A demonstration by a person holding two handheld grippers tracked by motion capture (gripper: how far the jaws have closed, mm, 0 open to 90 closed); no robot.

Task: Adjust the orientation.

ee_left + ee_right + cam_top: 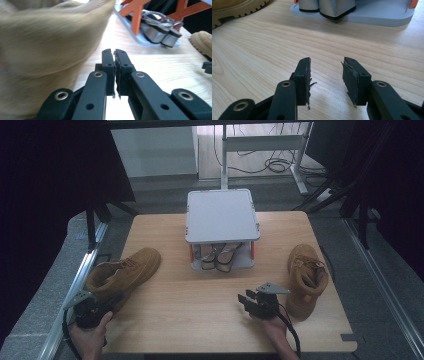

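Two tan suede boots lie on the wooden table (200, 315). The left boot (125, 270) rests on its side at the table's left edge and is a blurred mass (45, 42) in the left gripper view. My left gripper (115, 297) is beside its heel end, its jaws (114, 51) shut with only a hair-thin slit and nothing between them. The right boot (305, 277) stands near the right edge. Just left of it, my right gripper (245, 299) hovers low over bare wood, open (325, 61) and empty.
A grey two-shelf rack (222, 215) with orange posts stands at the back middle. A pair of silver heeled shoes (220, 255) sits on its lower shelf (374, 17). Dark curtains and metal rails flank the table. The left boot's sole (234, 8) shows far left.
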